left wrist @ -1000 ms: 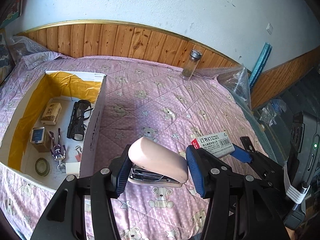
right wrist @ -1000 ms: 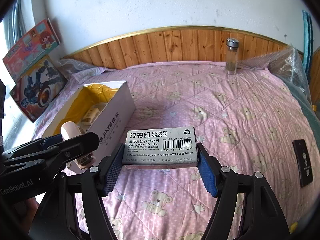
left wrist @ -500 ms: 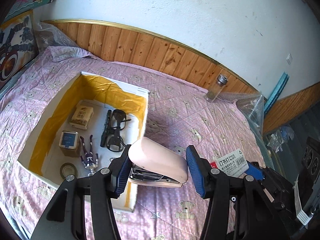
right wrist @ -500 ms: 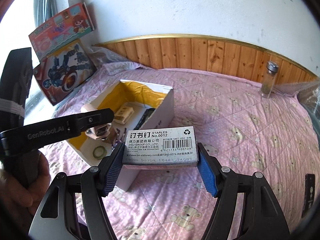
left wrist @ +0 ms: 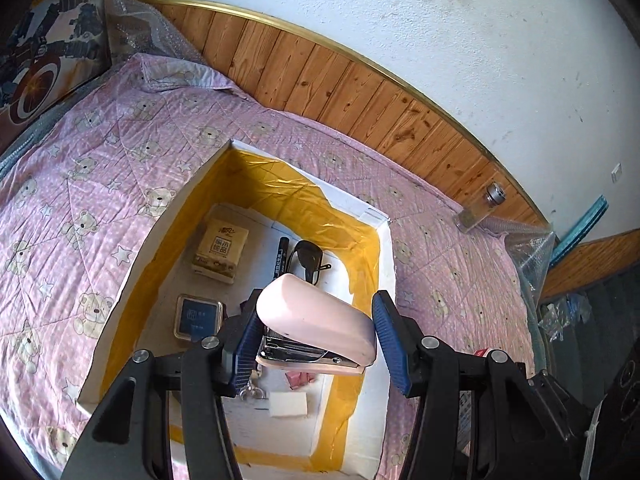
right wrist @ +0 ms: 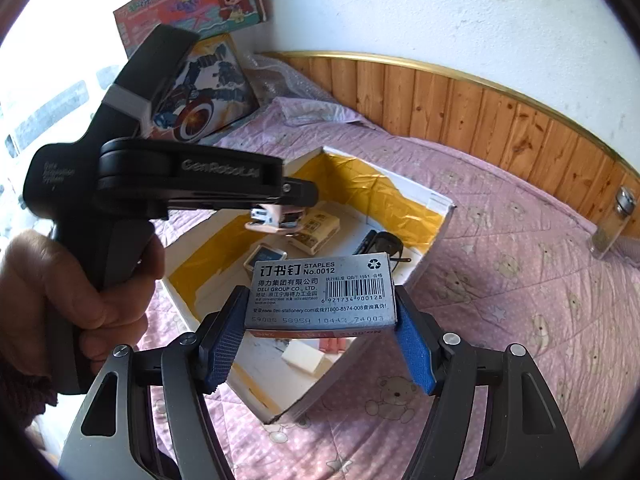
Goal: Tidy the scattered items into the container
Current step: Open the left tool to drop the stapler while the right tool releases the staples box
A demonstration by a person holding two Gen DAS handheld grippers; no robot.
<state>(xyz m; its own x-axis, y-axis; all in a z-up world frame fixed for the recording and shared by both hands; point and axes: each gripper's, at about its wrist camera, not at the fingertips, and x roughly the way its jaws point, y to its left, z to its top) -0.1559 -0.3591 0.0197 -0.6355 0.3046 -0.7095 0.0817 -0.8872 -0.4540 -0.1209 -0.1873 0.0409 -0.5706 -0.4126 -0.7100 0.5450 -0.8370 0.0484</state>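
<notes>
My left gripper [left wrist: 316, 334] pinched the pink stapler [left wrist: 316, 322] above the box [left wrist: 384, 280]; my right gripper [right wrist: 320, 320] clamped the staple box [right wrist: 322, 290].

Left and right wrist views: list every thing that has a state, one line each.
left gripper: shut on pink stapler, above the box
pink stapler: held, closed
right gripper: shut on staples box
staples box: held, closed, label up
cardboard box: open, partly filled
glass jar: upright, capped
</notes>
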